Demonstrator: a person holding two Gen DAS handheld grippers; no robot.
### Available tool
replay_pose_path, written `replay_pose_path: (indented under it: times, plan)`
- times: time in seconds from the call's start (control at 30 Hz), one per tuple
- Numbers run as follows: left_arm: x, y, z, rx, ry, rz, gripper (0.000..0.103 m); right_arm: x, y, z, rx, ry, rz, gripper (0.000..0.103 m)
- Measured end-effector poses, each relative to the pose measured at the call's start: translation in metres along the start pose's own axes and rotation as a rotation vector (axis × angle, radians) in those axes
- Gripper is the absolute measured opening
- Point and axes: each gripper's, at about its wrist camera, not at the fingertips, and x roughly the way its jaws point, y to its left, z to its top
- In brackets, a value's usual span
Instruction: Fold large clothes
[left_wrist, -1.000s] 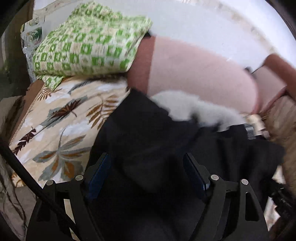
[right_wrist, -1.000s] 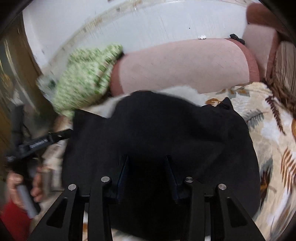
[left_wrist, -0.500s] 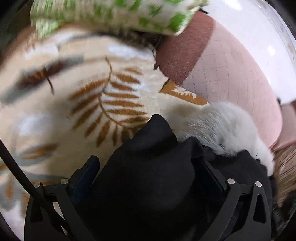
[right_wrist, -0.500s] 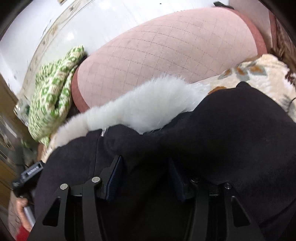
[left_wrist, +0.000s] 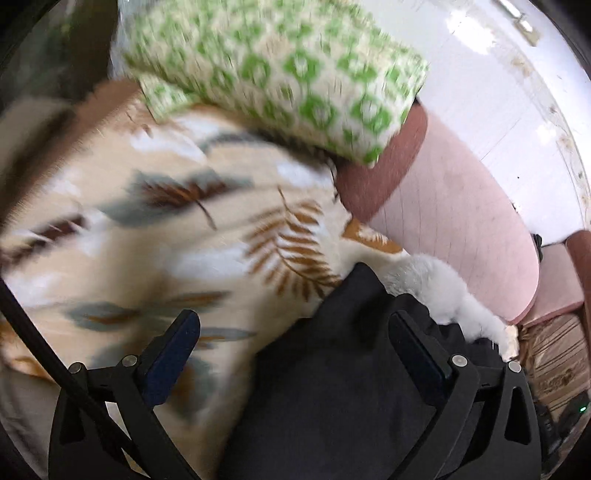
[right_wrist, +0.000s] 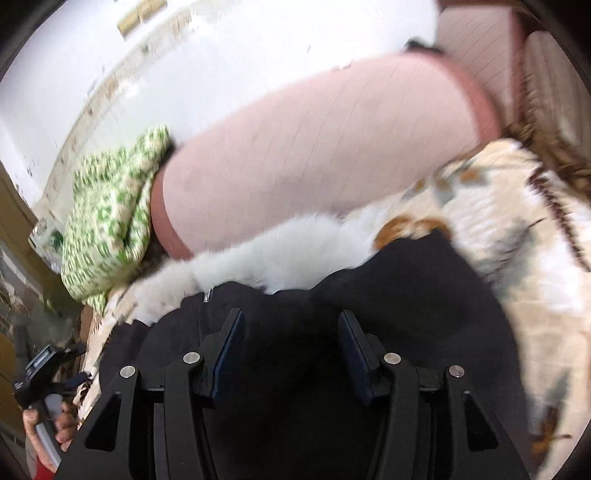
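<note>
Where a pink headboard (right_wrist: 314, 155) meets white wall (right_wrist: 221, 55), leaf-print bedding (left_wrist: 147, 240) lies.

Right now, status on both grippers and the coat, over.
Left gripper open, over the black coat edge. Right gripper open above the coat, white fur collar ahead. Green patterned pillow well beyond.

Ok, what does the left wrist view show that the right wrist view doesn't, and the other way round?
Only the left wrist view shows the left hand-held gripper, open, one finger over the leaf-print blanket. Only the right wrist view shows the right hand-held gripper, open above the black coat, plus the person's hand at lower left. Both show the coat, its white fur trim, the blanket, the green patterned cloth and the pink headboard.
</note>
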Motion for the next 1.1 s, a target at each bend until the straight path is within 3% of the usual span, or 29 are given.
replay_pose_path:
  times: [0.13, 0.23, 0.33, 0.5, 0.6, 0.73, 0.83, 0.97, 1.1]
  plan:
    - [-0.023, 0.003, -0.020, 0.070, -0.045, 0.060, 0.102, -0.025, -0.029, -0.023, -0.004, -0.012, -0.111, 0.056]
    - [-0.025, 0.014, -0.039, 0.049, -0.024, 0.038, 0.102, -0.013, -0.068, -0.041, 0.054, 0.037, -0.158, 0.044]
    - [-0.034, 0.021, -0.060, 0.045, -0.027, 0.026, 0.102, 0.004, -0.086, -0.051, 0.052, 0.044, -0.201, 0.043]
    - [-0.064, 0.015, -0.093, 0.117, -0.101, 0.083, 0.102, 0.003, -0.059, -0.046, -0.063, 0.051, -0.382, 0.048]
    - [-0.090, 0.010, -0.114, 0.185, -0.169, 0.127, 0.102, -0.024, -0.036, -0.053, -0.154, 0.005, -0.423, 0.052]
    - [-0.125, 0.002, -0.150, 0.299, -0.293, 0.233, 0.102, -0.075, -0.023, -0.071, -0.150, -0.064, -0.345, 0.056]
    - [-0.136, 0.000, -0.171, 0.320, -0.324, 0.230, 0.102, -0.107, -0.017, -0.095, -0.129, -0.074, -0.244, 0.066]
    - [-0.117, 0.007, -0.173, 0.295, -0.184, 0.113, 0.102, -0.125, -0.026, -0.133, 0.002, -0.019, -0.052, 0.088]
    - [-0.088, 0.032, -0.159, 0.129, -0.085, -0.036, 0.102, -0.121, -0.065, -0.158, 0.217, -0.002, 0.075, 0.095]
